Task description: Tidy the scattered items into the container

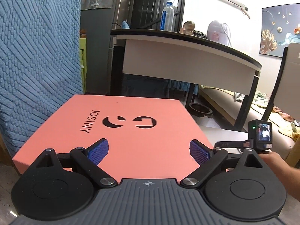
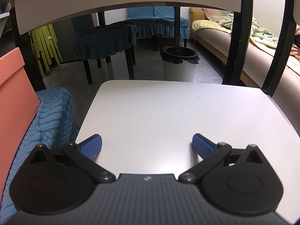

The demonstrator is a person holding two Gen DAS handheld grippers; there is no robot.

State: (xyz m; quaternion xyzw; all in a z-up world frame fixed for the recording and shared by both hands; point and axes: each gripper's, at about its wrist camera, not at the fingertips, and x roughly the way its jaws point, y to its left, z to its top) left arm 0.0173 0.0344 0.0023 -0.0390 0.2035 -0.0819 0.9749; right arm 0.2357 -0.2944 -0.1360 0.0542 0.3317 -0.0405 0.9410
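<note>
- The left gripper (image 1: pixel 149 151) was spread wide, with its blue ribbed pads (image 1: pixel 98 151) well apart and nothing between them.
- It hovered over the near part of the flat salmon-pink cardboard box with the black "JOSINY" print (image 1: pixel 120 129); the lid of this box was closed.
- The right gripper (image 2: pixel 147 146) was also spread wide and held nothing; its blue ribbed pads (image 2: pixel 203 147) were above the near part of the small white table with rounded corners (image 2: pixel 168 116).
- In the left wrist view, the person's hand (image 1: pixel 277 166) and a small black camera with a lit screen (image 1: pixel 260 133) showed at the right edge, just beside the pink box.
- The box stood to the left of the white table, and the blue textured fabric cover (image 2: pixel 50 120) lay between them in the right wrist view; I could not tell what the box rested on.
- Farther away, a white waste bin with a black bag (image 2: pixel 179 63) stood on the grey floor under a larger dark-edged table (image 1: pixel 187 43).
- A clear plastic water bottle with a blue cap (image 1: pixel 167 16) stood upright on that larger table.
- No scattered items were visible in either view.
</note>
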